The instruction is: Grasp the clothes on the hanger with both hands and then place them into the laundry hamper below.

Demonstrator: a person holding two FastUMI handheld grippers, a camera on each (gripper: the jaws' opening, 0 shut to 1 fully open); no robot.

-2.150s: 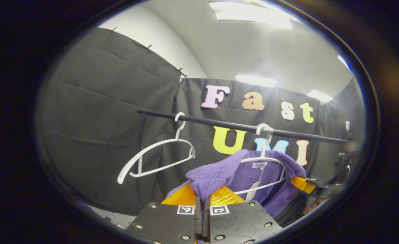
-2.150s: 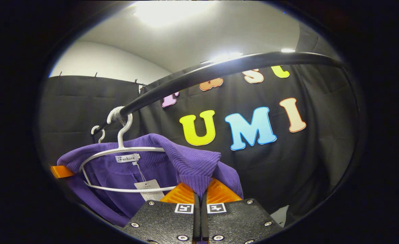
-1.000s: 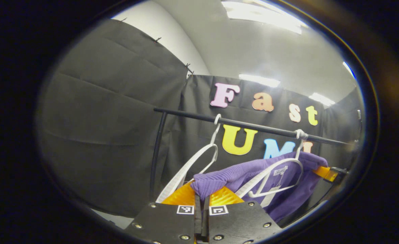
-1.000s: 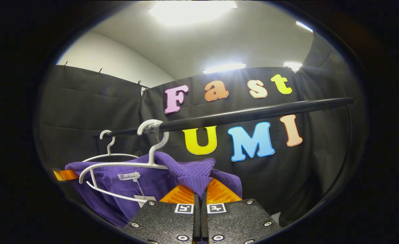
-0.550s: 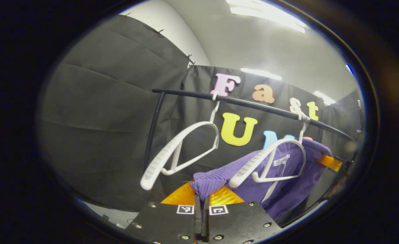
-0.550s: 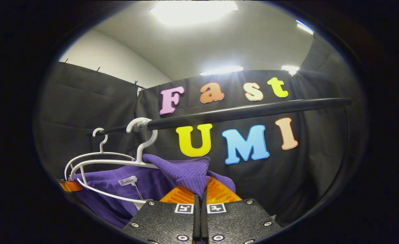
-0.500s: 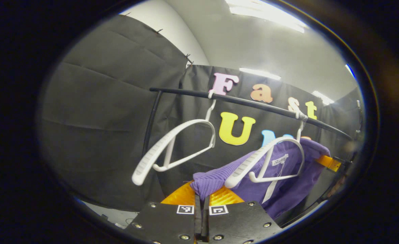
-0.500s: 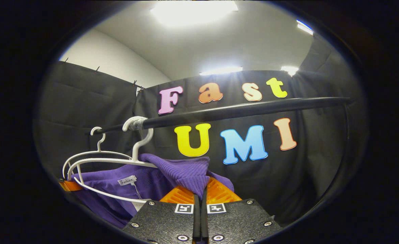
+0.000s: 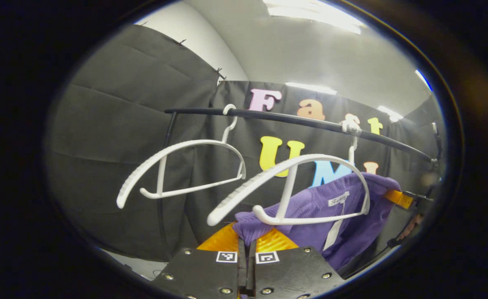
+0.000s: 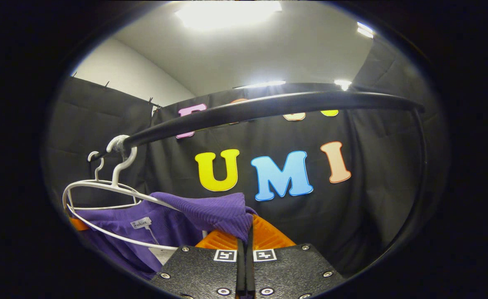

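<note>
A fold of the purple sweater [image 9: 310,207] is pinched between the closed orange fingers of the left gripper [image 9: 246,240], and another fold of it is pinched likewise by the right gripper [image 10: 247,237]. The sweater is stretched between the two, its near shoulder pulled off the white hanger [image 9: 285,182] while the far shoulder is draped over the hanger's other end under the black rail [image 10: 269,108]. The stripping step is judged half done; next the far shoulder must be drawn clear and the sweater lowered to the hamper.
</note>
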